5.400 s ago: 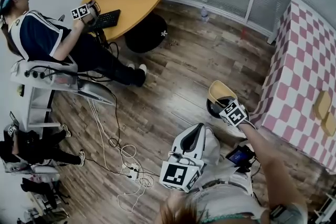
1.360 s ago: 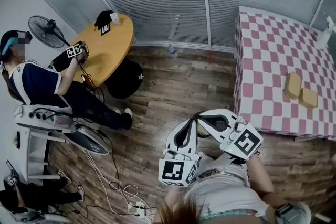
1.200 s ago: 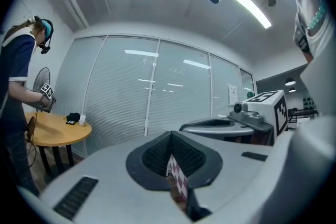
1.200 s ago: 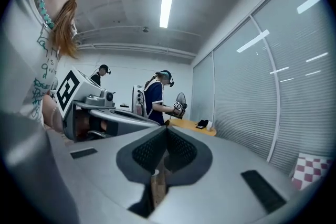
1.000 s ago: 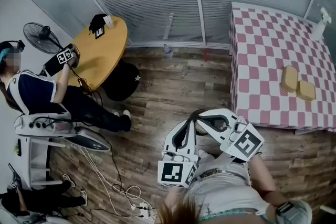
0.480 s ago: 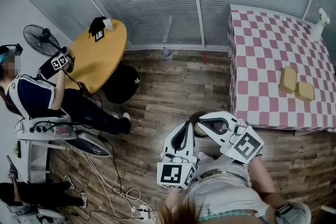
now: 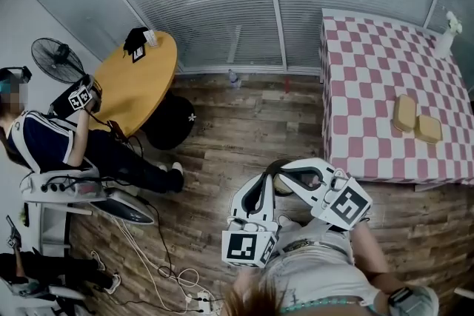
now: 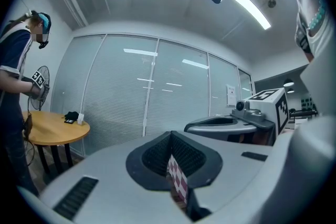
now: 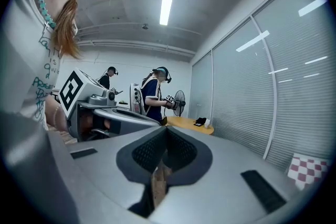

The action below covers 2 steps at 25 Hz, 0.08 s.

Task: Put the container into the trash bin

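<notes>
- Container (image 7: 405, 112): a tan, flat box with rounded corners that looks closed. A twin (image 7: 428, 128) lies just beside it. Both sit on the checked table (image 7: 363, 85), toward its right side and well apart from my tools.
- Handling, my estimate: light and thin-walled, so it likely flexes if squeezed mid-wall. The best hold is across a short end at the rim, with gentle closure.
- Left gripper (image 8: 170, 160): jaws together, nothing between.
- Right gripper (image 9: 166, 152): the same, empty.

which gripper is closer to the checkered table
Right. The right gripper sits just off the checkered table's near edge; the left gripper is beside it, on the side away from the table.
</notes>
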Motion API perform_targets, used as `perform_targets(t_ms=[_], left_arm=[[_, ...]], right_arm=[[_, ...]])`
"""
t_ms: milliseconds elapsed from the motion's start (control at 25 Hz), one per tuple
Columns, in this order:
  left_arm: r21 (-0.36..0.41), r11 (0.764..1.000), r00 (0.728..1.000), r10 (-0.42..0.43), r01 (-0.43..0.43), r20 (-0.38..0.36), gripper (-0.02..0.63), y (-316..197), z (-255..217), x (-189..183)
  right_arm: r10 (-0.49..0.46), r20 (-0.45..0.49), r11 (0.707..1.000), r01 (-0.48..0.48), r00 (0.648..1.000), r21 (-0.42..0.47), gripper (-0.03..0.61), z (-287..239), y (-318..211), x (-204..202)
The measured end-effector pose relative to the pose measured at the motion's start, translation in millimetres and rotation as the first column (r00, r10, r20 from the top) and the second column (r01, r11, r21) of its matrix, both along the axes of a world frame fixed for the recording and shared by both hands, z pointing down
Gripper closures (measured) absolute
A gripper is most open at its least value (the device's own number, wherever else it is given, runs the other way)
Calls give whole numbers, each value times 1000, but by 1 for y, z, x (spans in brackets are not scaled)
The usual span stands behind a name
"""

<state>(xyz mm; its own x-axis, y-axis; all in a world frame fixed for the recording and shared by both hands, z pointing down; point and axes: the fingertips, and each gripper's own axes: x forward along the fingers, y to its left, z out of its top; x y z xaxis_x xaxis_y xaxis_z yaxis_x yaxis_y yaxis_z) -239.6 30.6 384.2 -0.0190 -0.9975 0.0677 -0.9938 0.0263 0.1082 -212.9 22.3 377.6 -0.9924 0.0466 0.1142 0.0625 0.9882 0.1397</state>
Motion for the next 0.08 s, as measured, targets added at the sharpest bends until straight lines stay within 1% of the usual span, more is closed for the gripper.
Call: perform_targets(t_ms=[80], left_arm=[[0,1000,1000,2,-2,1,607,-1,0,0]], right_arm=[[2,2,1000,-2,1000,1,584,0,-1,0]])
